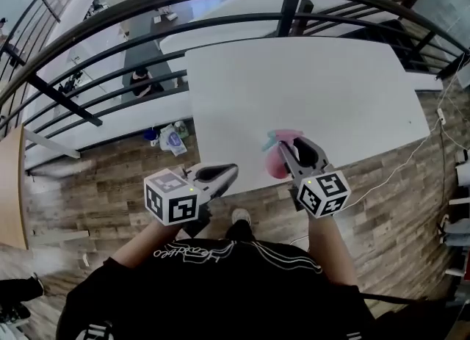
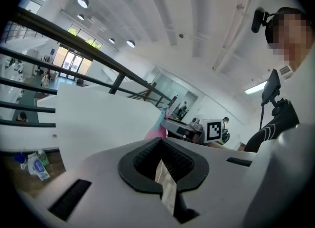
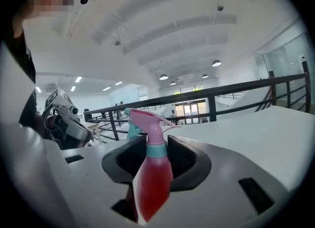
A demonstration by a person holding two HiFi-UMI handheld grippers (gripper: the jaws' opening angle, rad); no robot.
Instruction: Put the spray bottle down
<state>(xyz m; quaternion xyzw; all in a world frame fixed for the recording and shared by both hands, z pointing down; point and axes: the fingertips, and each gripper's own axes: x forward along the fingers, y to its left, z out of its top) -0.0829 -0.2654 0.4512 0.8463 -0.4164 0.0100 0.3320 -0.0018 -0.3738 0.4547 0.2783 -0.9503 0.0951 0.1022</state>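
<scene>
- Jaws of right gripper (image 1: 285,149), lower right of frame, are clamping pink plastic spray bottle (image 3: 152,182) by white rectangular table (image 1: 308,89).
- Lower centre, left gripper (image 1: 222,174) is hanging with jaws pressed together, empty.

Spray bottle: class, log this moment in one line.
right gripper: shut on spray bottle | spray bottle: upright, near edge of table | left gripper: shut, empty

right hand-held gripper (image 1: 291,148) — spray bottle (image 1: 275,167), white table (image 1: 308,81)

One spray bottle (image 3: 151,178), perhaps; one table (image 1: 308,89).
</scene>
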